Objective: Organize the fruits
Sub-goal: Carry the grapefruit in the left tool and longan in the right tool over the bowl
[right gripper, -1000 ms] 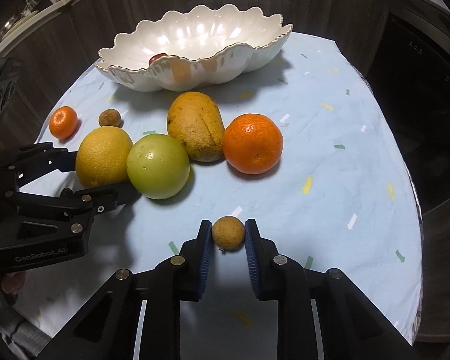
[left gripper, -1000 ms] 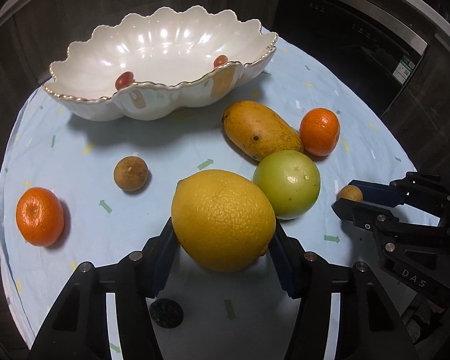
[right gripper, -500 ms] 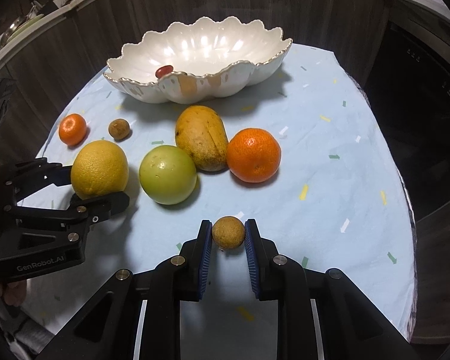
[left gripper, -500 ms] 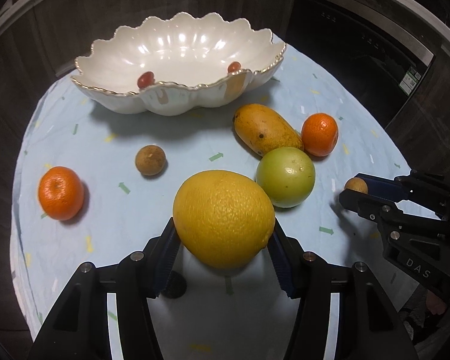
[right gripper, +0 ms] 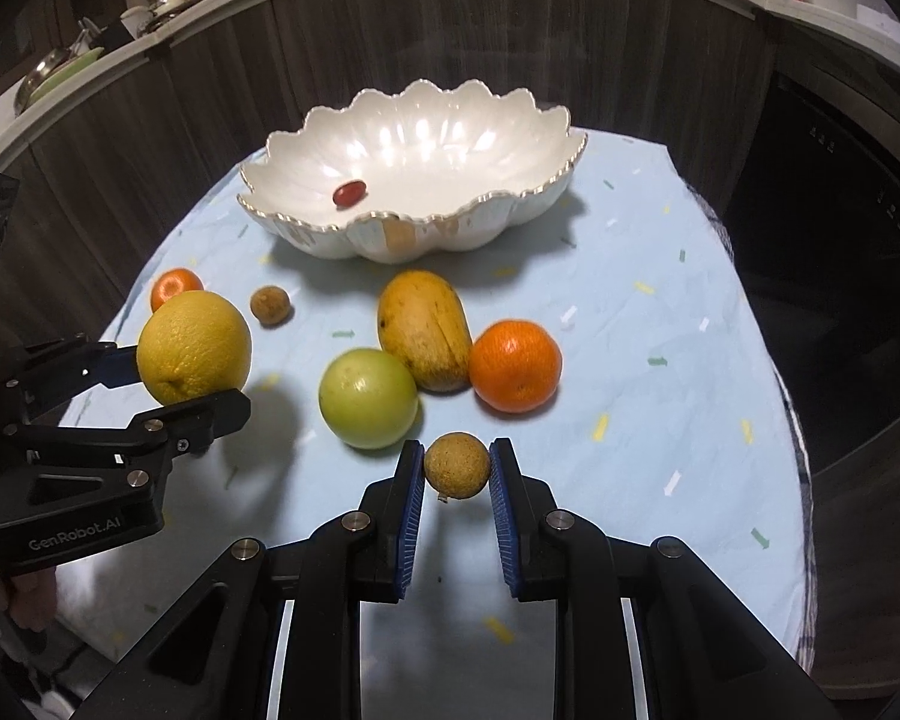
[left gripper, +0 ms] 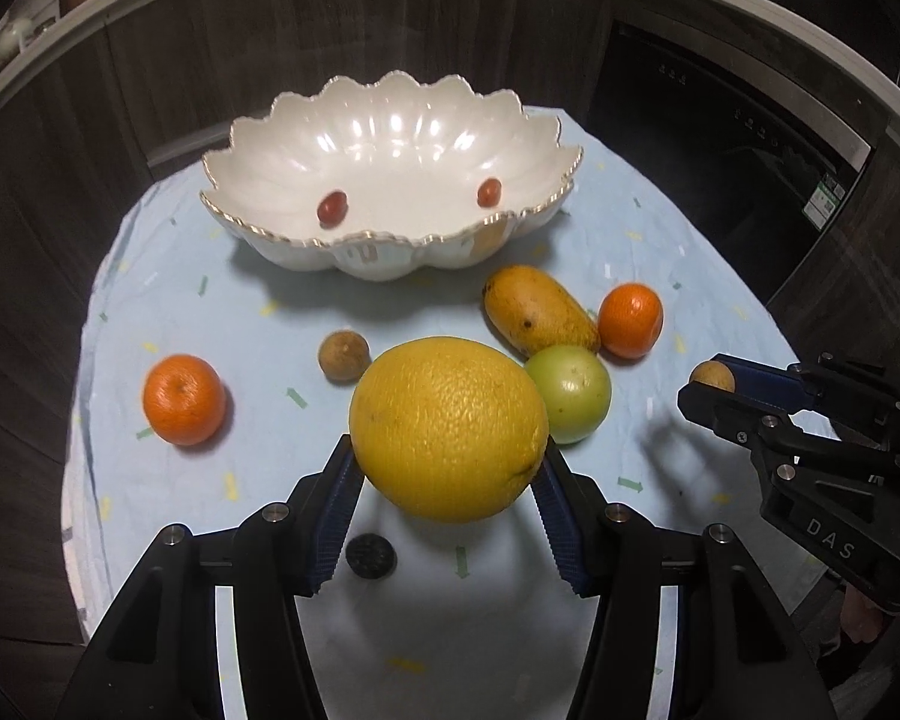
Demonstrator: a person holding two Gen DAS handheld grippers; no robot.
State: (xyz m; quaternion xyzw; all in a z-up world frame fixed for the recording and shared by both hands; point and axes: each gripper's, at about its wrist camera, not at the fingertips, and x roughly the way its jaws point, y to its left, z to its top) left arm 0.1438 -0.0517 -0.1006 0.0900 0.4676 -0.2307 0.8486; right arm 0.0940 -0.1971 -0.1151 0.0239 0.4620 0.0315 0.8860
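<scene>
left gripper (left gripper: 449, 483): clamped on big yellow citrus (left gripper: 448, 427), clear of the cloth (left gripper: 168, 324)
right gripper (right gripper: 455, 471): pinched narrow on small brown fruit (right gripper: 456, 465), also off the cloth
bowl (left gripper: 390, 252): beyond both grippers, two red fruits (left gripper: 332, 207) inside
green apple (right gripper: 368, 399): just ahead-left of right gripper, touching mango (right gripper: 424, 330)
oranges: one (right gripper: 515, 366) right of mango, one (left gripper: 183, 399) left of left gripper

A pale blue tablecloth with small coloured flecks (right gripper: 660, 276) covers the table. Behind it runs a dark wood-grain panelled wall (right gripper: 510, 36) under a light counter edge (right gripper: 222, 0) crowded with crockery. A black built-in appliance (left gripper: 720, 138) stands to the right.
</scene>
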